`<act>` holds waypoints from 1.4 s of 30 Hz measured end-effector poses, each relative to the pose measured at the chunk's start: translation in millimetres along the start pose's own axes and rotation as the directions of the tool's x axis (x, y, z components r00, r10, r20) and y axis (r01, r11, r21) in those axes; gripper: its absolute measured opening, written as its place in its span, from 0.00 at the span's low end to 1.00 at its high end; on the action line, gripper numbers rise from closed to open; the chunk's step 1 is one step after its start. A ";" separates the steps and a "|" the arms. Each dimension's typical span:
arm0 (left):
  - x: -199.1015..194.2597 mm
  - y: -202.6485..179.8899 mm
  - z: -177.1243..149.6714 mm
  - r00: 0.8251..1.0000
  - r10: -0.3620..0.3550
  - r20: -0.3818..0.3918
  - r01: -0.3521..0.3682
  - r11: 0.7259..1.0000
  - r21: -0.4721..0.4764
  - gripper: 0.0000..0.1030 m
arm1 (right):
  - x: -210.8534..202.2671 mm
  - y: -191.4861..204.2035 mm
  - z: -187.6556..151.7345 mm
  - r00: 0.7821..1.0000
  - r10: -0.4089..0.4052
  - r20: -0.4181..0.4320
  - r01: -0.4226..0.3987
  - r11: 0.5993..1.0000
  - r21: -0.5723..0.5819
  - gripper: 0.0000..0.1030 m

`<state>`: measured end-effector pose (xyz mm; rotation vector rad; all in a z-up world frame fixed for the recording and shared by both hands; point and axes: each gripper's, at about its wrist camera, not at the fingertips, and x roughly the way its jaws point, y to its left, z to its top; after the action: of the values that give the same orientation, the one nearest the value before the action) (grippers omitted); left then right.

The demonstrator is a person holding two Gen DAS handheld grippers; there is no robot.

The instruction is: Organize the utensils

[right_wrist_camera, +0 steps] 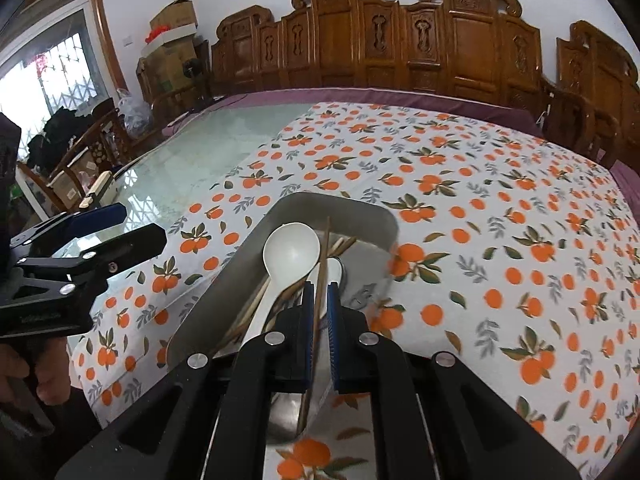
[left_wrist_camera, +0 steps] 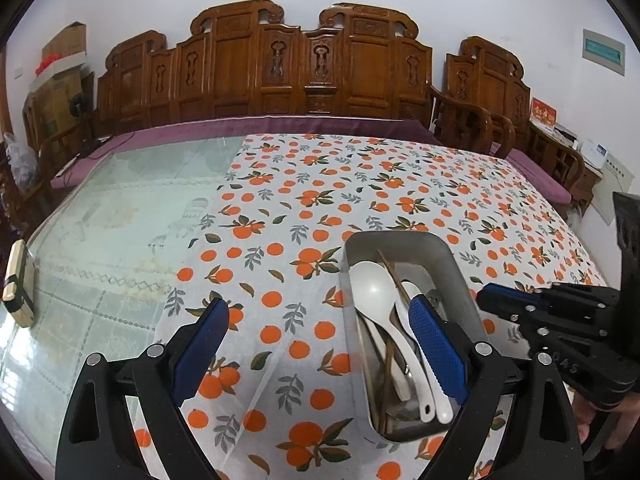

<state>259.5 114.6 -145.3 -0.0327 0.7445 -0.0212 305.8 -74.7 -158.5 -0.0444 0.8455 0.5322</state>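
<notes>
**Tech A:** Wooden chopstick (right_wrist_camera: 319,280) runs between the pads of the right gripper (right_wrist_camera: 319,300). Confirm grip.

**Tech B:** Confirmed. The blue pads are pressed almost together with only that chopstick pinched between them. Its far tip points out over the tray (right_wrist_camera: 372,216); its near end passes down behind the pads.

**Tech A:** Tray contents?

**Tech B:** Metal tray, rectangular, rounded corners. Inside: a large white spoon (right_wrist_camera: 290,250) with its bowl toward the far end, a second white spoon (left_wrist_camera: 426,360) beside it, and more chopsticks (right_wrist_camera: 256,304) lying lengthwise under them. A metal utensil lies at the bottom; type cannot be told.

**Tech A:** Tray location?

**Tech B:** On the cloth (left_wrist_camera: 304,184) with the orange-fruit print, near the table's front edge.

**Tech A:** Left gripper (left_wrist_camera: 320,332)?

**Tech B:** Jaws spread wide, nothing between them. One pad hangs over the tray, the other over bare cloth to its left.

**Tech A:** Surroundings?

**Tech B:** The cloth covers part of a glass tabletop (left_wrist_camera: 120,200). A carved wooden bench (left_wrist_camera: 280,64) with a purple cushion (left_wrist_camera: 256,124) stands behind the table. Boxes (right_wrist_camera: 172,36) are stacked in the corner.
</notes>
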 end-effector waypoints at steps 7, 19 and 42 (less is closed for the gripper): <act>-18.0 -13.9 -4.2 1.000 0.007 0.016 -0.007 1.000 0.008 0.93 | -38.5 -5.2 -15.9 0.998 -0.040 0.040 0.040 0.999 0.011 0.40; -57.2 -49.4 -23.4 0.999 0.032 -0.008 -0.031 0.998 0.048 0.93 | -108.3 -21.8 -47.5 0.983 -0.149 0.104 0.143 0.988 0.060 0.96; -178.2 -125.7 -18.4 0.991 -0.058 0.118 0.049 0.996 0.076 0.93 | -253.7 -17.3 -81.2 0.922 -0.254 0.292 0.224 0.966 0.131 0.97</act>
<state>115.1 -6.0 -33.5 0.0158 0.6223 -0.0966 119.7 -218.8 -32.7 0.0226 0.5488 0.2575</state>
